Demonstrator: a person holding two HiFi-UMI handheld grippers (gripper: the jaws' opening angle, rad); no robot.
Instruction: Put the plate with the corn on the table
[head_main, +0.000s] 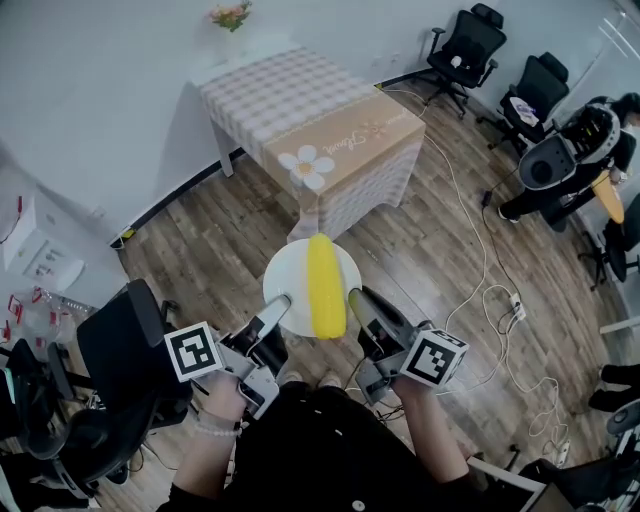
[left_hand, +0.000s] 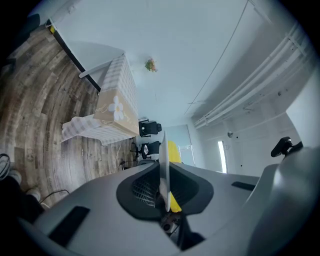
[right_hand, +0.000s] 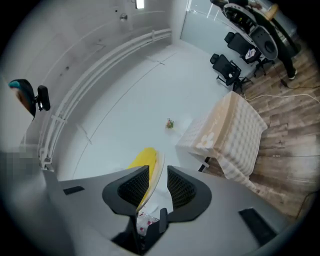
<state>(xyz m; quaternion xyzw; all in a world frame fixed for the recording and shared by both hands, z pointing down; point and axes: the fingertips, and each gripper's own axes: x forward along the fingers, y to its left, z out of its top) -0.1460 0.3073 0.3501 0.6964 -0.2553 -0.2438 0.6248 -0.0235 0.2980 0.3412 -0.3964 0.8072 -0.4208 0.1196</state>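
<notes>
The round white plate (head_main: 290, 272) is held up in the air over the wood-plank floor (head_main: 440, 230), not yet on the table. The long yellow corn cob (head_main: 324, 285) lies across the plate's middle, pointing away from the person. The plate's left rim is pinched by the left gripper (head_main: 282, 303); in the left gripper view the thin edge is seen clamped between the two ribbed pads. The right rim is gripped by the right gripper (head_main: 355, 298), its jaws closed onto the edge with the corn just beyond them.

Straight ahead stands the rectangular table draped in a checked and beige cloth with a daisy print (head_main: 290, 95). In the head view the plate's far rim is seen against the hanging near corner of that cloth. The tabletop is bare apart from a small bunch of flowers (head_main: 231, 15) at its far edge by the wall. Open floor is seen on both sides of the table. A white cable (head_main: 480, 270) trails across the boards to the right, black office chairs (head_main: 465, 45) are parked beyond it, and another black chair (head_main: 120, 350) sits close on the left.
</notes>
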